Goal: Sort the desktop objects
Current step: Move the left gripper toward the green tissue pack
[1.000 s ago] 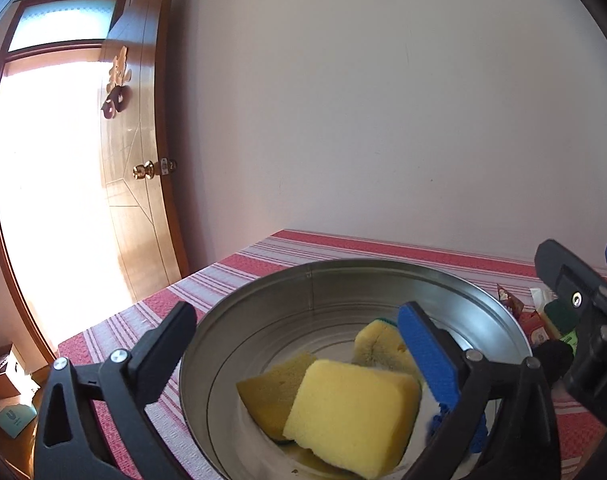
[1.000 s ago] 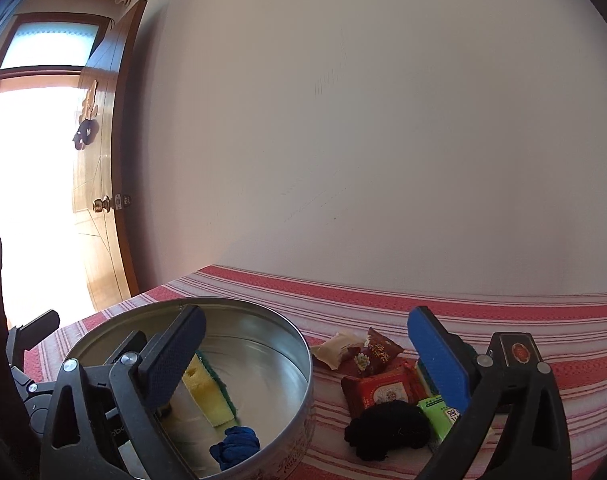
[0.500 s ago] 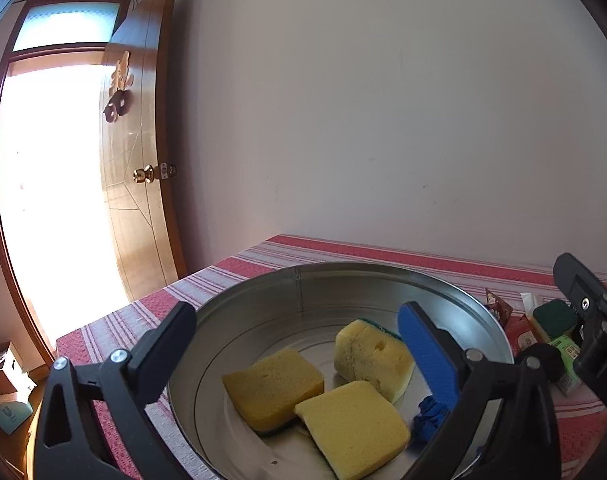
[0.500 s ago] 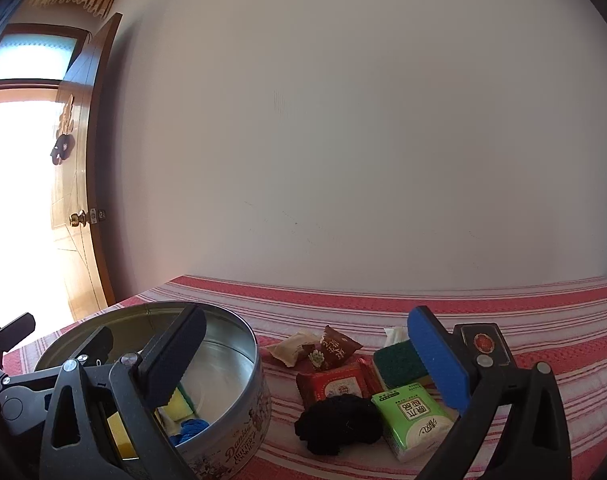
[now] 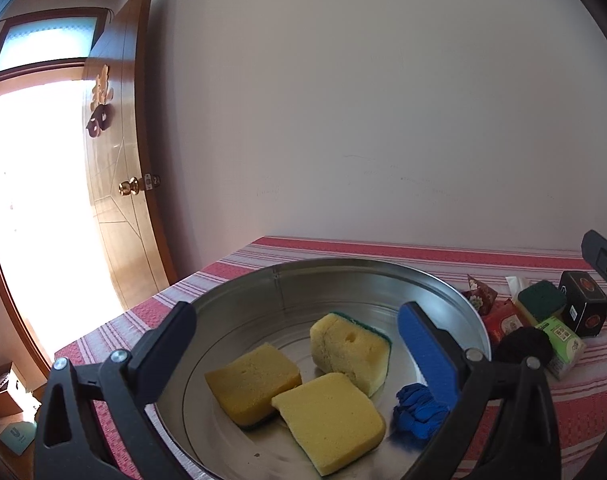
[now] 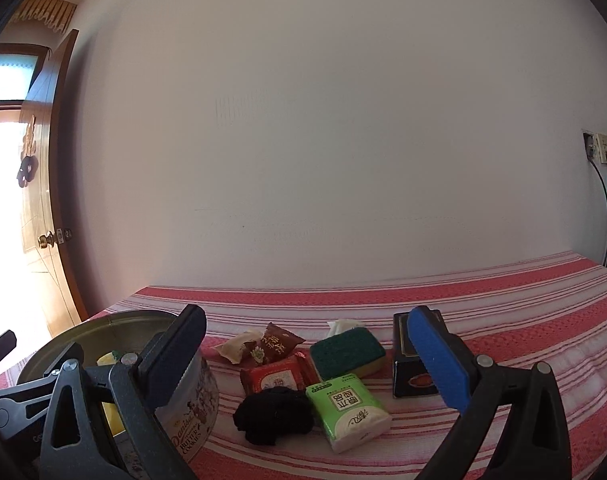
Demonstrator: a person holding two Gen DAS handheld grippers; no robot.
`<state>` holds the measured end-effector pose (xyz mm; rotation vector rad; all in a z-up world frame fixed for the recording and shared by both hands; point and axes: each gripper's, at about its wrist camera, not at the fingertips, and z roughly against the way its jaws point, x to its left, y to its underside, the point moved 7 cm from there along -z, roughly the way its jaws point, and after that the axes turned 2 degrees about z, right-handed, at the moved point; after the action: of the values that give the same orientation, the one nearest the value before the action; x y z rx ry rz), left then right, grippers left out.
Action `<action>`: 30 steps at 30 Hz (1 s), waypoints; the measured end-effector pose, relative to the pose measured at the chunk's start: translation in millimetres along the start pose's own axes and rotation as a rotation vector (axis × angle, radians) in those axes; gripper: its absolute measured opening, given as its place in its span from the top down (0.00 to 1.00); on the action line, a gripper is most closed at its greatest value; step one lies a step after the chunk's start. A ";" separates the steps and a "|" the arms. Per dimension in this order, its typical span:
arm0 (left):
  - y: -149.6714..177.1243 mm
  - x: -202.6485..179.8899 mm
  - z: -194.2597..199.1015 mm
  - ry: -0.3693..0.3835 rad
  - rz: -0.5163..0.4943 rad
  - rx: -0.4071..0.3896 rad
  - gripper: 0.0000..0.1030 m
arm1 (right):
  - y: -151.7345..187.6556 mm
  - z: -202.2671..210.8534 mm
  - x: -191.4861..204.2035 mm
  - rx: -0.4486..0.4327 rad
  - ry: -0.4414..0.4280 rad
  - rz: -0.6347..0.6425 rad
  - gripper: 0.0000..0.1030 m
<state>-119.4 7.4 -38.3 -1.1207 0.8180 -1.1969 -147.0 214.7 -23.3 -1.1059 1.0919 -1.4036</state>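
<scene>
Bench under a red-and-white striped cloth runs back to the pale wall, its near edge cut off by both views; the stretch behind and to the right of the pile lies open. An open wooden door stands past its left end.

Largest on it, the round silver metal cookie tin sits at the left, its near rim hidden behind the left gripper in the left wrist view and partly behind a black finger in the right wrist view. Inside lie three yellow sponges: a darker yellow block, a pale flat one overlapping its corner, and a green-backed sponge tilted behind them. A crumpled blue cloth ball lies at the tin's right side, partly covered by the blue pad.

Just right of the tin the loose items cluster: a black box with gold trim, half hidden by the right gripper's blue pad; a green-topped sponge with something white, hard to make out, behind it; a green-and-white tissue pack; a black fabric wad touching the pack; a red flat packet; a dark red snack sachet; a beige wrapper.

Fingers of the left gripper stand wide over the tin, holding nothing. Fingers of the right gripper are likewise spread wide and empty, framing the cluster.
</scene>
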 end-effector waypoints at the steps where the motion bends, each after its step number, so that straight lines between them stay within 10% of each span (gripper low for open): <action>1: -0.2 -2.1 1.1 0.008 -0.007 -0.003 0.01 | -0.6 0.5 -5.1 -0.002 0.021 0.014 0.01; 12: 1.1 -34.4 14.5 0.108 -0.082 -0.023 0.01 | -5.0 13.7 -79.4 -0.008 0.186 0.022 0.01; 26: 19.4 -153.4 52.2 0.313 -0.492 -0.105 0.01 | 2.0 18.3 -140.8 0.067 0.254 -0.083 0.01; 30: 29.3 -188.4 49.6 0.434 -0.528 0.004 0.01 | 4.8 19.1 -154.9 0.082 0.278 -0.113 0.01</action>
<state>-104.6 201.9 -66.0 -1.1249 0.8661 -1.9281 -114.8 366.9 -36.9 -0.9440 1.1696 -1.7144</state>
